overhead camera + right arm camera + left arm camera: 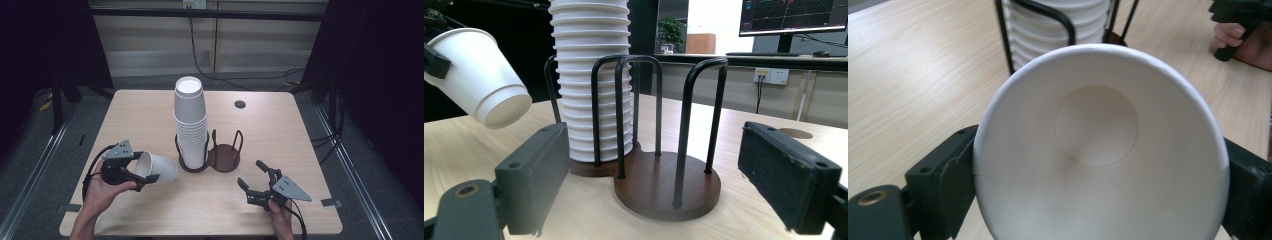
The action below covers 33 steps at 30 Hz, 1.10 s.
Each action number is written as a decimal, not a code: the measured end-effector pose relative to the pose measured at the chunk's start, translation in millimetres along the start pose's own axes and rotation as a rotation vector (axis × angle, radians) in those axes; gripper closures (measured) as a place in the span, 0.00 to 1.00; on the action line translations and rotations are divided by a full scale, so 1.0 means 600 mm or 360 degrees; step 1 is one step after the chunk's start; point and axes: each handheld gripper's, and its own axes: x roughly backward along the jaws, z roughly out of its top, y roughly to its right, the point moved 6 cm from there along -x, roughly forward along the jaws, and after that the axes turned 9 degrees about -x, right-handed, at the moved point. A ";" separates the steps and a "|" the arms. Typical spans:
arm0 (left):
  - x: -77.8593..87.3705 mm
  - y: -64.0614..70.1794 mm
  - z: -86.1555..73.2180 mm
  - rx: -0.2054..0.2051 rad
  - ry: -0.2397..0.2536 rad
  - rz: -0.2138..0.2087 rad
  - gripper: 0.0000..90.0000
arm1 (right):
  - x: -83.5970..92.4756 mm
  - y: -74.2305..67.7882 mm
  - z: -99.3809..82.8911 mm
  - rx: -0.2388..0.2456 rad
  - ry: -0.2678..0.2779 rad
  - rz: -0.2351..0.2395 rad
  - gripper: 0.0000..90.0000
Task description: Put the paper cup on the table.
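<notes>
White paper cup (pixel 159 168) (sideways) pinched by left gripper (pixel 131 171); right gripper (pixel 254 178) spread, low.

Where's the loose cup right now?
In the high view the cup is at the table's front left, held on its side in the left gripper, just left of the cup stack in the holder.

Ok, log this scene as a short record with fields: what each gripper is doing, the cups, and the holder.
left gripper: shut on a single white paper cup, held tilted on its side
right gripper: open, holding nothing
cup stack: upright in the holder's left bay
cup holder: dark wood base with wire loops, right bay vacant
table: light wood
</notes>
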 end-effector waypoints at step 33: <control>-0.026 -0.116 0.035 0.0087 -0.0454 0.0169 0.08 | 0.000 0.000 0.000 -0.0001 -0.0002 -0.0001 0.15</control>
